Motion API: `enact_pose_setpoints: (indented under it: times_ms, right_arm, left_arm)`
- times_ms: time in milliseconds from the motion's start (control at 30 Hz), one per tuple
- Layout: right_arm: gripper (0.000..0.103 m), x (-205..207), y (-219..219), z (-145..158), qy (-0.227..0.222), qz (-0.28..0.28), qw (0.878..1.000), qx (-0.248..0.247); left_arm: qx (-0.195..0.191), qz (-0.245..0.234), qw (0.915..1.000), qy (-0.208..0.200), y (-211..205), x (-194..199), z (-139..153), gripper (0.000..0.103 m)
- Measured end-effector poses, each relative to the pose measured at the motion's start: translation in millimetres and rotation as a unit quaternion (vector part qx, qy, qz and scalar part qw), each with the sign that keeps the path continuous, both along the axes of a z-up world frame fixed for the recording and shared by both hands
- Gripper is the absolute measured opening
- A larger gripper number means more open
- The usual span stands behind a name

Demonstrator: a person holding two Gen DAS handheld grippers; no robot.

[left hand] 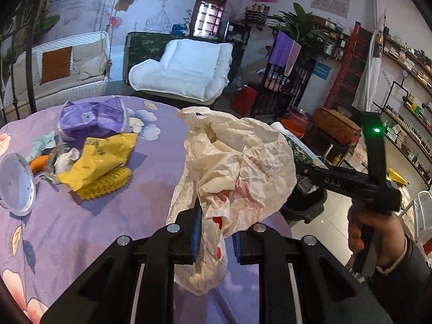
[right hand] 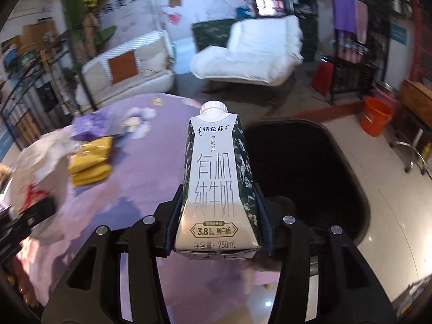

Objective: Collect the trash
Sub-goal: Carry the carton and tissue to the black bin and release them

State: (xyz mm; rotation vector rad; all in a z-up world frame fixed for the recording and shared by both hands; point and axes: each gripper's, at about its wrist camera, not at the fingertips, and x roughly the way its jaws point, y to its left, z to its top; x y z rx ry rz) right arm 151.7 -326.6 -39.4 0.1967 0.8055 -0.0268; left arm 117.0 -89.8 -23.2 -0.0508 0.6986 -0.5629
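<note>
A: What has the left gripper got?

B: A crumpled paper bag, cream with red print. Its lower part is pinched between the blue pads, fingers drawn narrow, and the rest balloons up above them, over the purple flowered tablecloth.

A: And the right gripper?

B: Clamped on a milk carton, upright, one finger on each dark flowered side, gripping near the base. The white cap points away from the camera.

A: Any writing?

B: The front reads "ORGANIC", large Chinese characters, "3.8" in a badge, and "250mL" along the bottom.

A: Where is it?

B: At the table's edge, just beside a black bin on its right.

A: What lies on the table?

B: A yellow packet, a purple packet behind it, and a white round lid at the left. The yellow packet's print is too small to read.
</note>
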Motion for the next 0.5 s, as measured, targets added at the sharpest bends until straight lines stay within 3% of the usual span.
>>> enact_pose_setpoints:
  times_ms: [133, 267, 500]
  right_arm:
    - [0.049, 37.5, -33.2, -23.4, 0.068, -0.025, 0.997, 0.015]
    - [0.049, 73.3, -56.4, -50.0, 0.139, -0.046, 0.989, -0.012]
    - [0.049, 97.8, -78.2, -71.6, 0.21, -0.051, 0.976, -0.001]
  left_arm:
    - [-0.002, -0.023, 0.9997, 0.007, -20.8, 1.5, -2.4, 0.019]
    - [-0.003, -0.039, 0.9992, 0.011, -32.3, 4.6, -2.9, 0.019]
    - [-0.011, -0.057, 0.9979, 0.027, -47.7, 10.6, -4.2, 0.019]
